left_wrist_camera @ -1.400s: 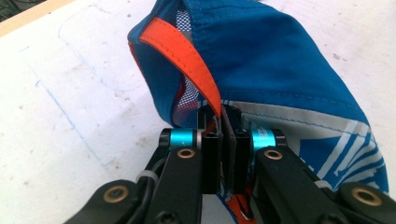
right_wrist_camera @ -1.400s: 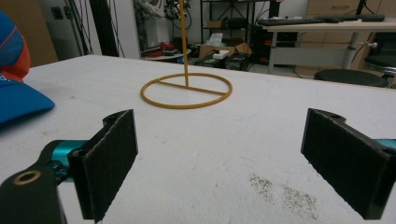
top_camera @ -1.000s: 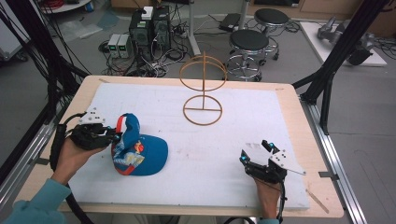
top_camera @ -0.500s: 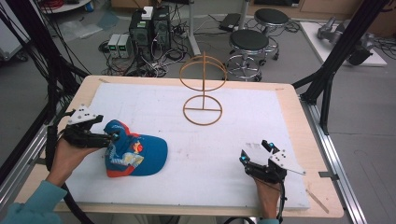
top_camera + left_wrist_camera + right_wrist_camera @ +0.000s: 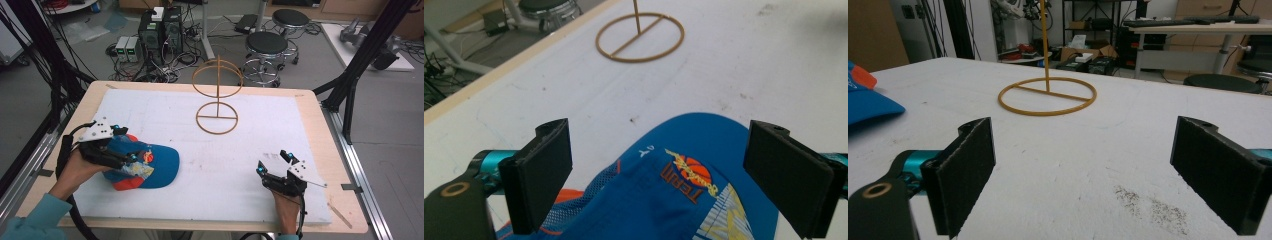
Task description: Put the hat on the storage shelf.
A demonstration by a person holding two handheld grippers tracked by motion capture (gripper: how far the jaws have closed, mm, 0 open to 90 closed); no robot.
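At lower left, our left gripper (image 5: pixel 127 157) spreads wide over the blue cap (image 5: pixel 684 200), holding nothing; we should straddle its crown squarely. Our right gripper (image 5: pixel 272 167) gapes empty.

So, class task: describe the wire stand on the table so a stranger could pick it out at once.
Start at the white mat covering the wooden table, and look to the middle of its far edge. There stands the wire stand: a thin golden-brown post rising from a flat ring to an upright hoop, the only tall, see-through thing there.
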